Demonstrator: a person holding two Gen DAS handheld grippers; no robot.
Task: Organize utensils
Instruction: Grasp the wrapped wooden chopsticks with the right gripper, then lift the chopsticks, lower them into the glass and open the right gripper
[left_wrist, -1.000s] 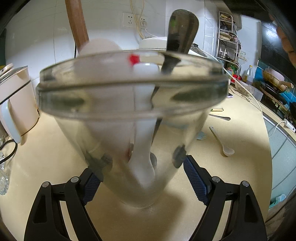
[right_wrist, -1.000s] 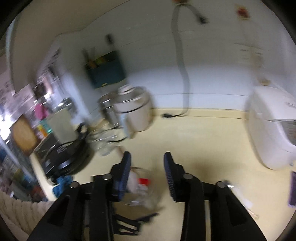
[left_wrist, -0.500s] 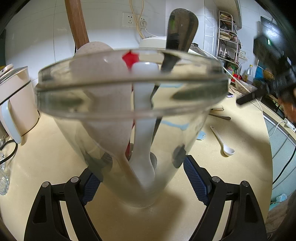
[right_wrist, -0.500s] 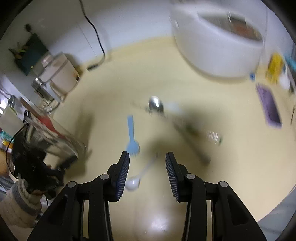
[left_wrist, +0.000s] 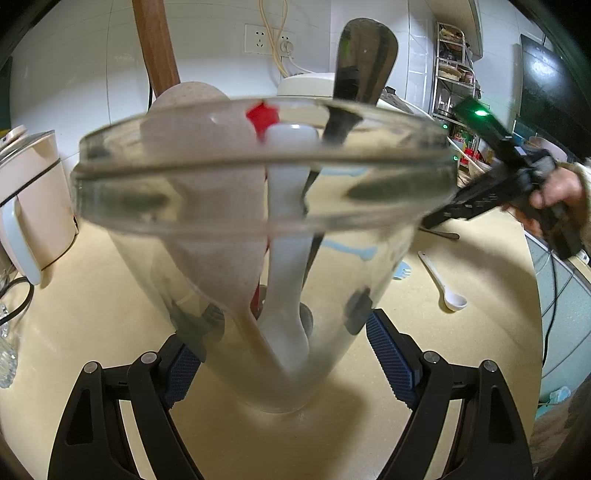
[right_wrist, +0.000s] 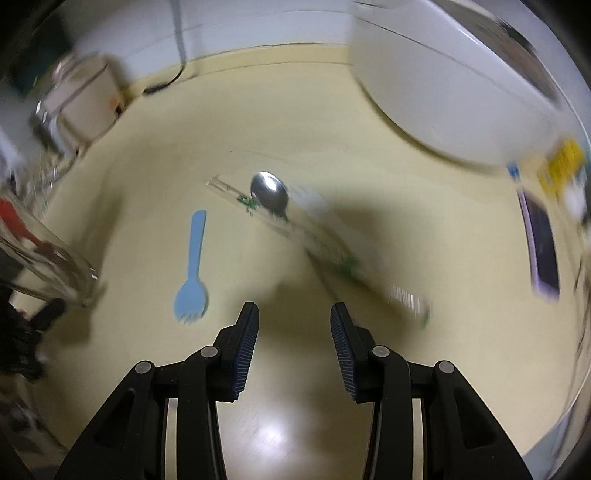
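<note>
We find the right gripper (right_wrist: 293, 332) has swung down over the counter (right_wrist: 424, 369), jaws spread and empty; blue spork (right_wrist: 192, 273) just left. Left gripper (left_wrist: 284, 358) still clamps the glass utensil holder (left_wrist: 266, 236). Another pickup looks imminent.

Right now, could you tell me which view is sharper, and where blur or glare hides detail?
Left wrist view: mostly sharp, though the close glass cup rim is out of focus. Right wrist view: motion-smeared, worst toward the edges; blue fork readable, metal spoon flares, glare patch on the counter.
</note>
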